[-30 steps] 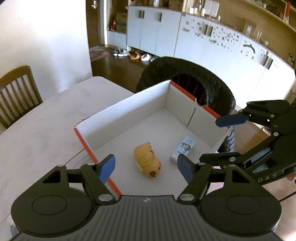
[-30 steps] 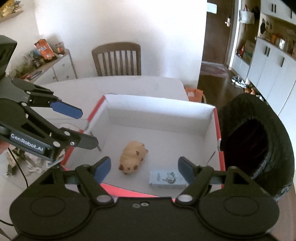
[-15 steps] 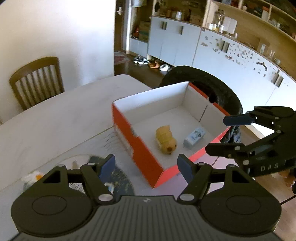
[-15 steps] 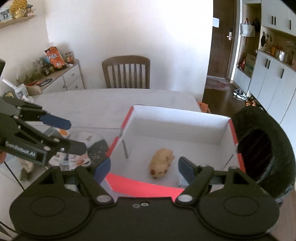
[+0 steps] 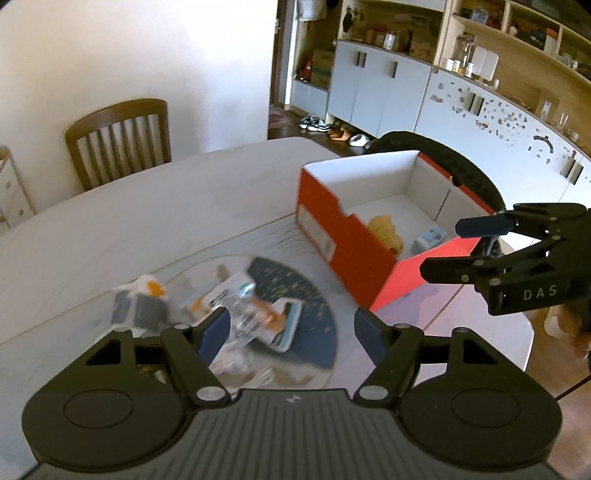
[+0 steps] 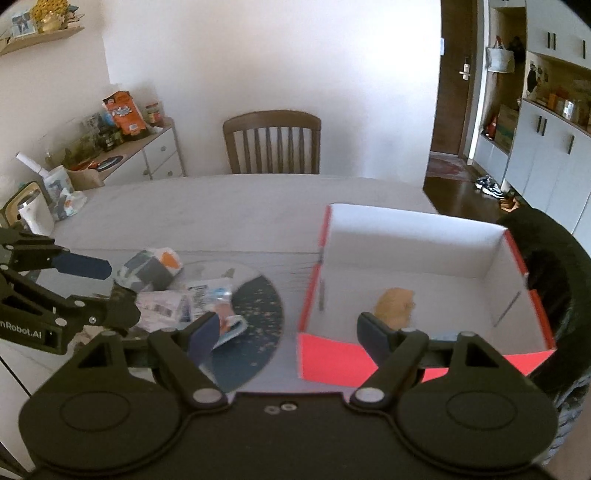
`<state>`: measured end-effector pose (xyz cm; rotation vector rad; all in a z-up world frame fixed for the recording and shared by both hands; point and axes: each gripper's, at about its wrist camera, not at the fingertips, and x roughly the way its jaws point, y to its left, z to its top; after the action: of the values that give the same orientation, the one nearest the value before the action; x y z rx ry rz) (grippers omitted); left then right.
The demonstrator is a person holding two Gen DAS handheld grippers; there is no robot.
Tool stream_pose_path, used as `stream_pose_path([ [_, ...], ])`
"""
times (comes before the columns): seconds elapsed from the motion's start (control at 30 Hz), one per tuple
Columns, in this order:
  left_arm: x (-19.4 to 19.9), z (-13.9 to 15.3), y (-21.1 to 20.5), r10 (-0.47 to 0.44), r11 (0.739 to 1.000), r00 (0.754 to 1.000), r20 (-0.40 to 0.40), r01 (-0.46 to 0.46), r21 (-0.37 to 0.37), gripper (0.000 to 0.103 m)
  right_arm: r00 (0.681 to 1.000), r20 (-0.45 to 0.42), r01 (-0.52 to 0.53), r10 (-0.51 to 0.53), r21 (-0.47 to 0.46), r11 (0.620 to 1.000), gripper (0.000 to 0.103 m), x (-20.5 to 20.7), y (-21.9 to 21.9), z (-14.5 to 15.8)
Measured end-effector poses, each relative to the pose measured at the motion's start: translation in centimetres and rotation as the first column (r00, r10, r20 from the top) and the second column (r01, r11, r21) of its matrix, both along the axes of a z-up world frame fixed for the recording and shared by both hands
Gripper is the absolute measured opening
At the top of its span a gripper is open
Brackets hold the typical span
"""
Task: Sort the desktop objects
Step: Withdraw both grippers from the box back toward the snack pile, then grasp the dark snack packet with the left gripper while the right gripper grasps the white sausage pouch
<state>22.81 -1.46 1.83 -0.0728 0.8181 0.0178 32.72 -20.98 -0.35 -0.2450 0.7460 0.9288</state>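
Hovering left claw [image 5: 290,326], spread, empty, above blurred packet pile [image 5: 236,306] near bench front edge; right claw [image 6: 284,330] spread, empty, beside red-white cardboard box [image 6: 417,236] for sorted items.

I see home, dining area: wooden chair [image 6: 272,142] at table [image 6: 229,206], white cabinets [image 5: 373,92] under cluttered shelves [image 5: 517,29], shoes [image 5: 325,127] on floor by door [image 6: 456,77], snacks on sideboard [image 6: 147,151].

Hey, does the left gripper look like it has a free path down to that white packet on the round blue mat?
Probably yes. The left gripper is open and empty, and the white packet lies uncovered just ahead of its jaws on the blue mat. The red box stands off to the right.
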Motion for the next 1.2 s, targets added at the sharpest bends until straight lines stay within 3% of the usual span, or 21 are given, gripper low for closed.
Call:
stream_pose_path([
  [0.53, -3.6, -2.9, 5.5, 0.072, 0.997, 0.997, -0.009, -0.071, 0.023, 0.080, 0.999, -0.003, -0.048, 0.048, -0.044, 0.998, 0.087, -3.3, 6.1, -2.7],
  [1.07, -2.9, -6.7, 8.2, 0.166, 0.984, 0.986, -0.025, -0.165, 0.066, 0.083, 0.998, 0.004, -0.060, 0.060, -0.059, 0.996, 0.096, -3.0, 11.0, -4.7],
  [1.2, -2.5, -7.5, 8.4, 0.173, 0.984, 0.984, -0.044, -0.170, 0.060, 0.091, 0.998, 0.021, -0.056, 0.058, -0.101, 0.993, 0.096, -2.1, 11.9, -6.3],
])
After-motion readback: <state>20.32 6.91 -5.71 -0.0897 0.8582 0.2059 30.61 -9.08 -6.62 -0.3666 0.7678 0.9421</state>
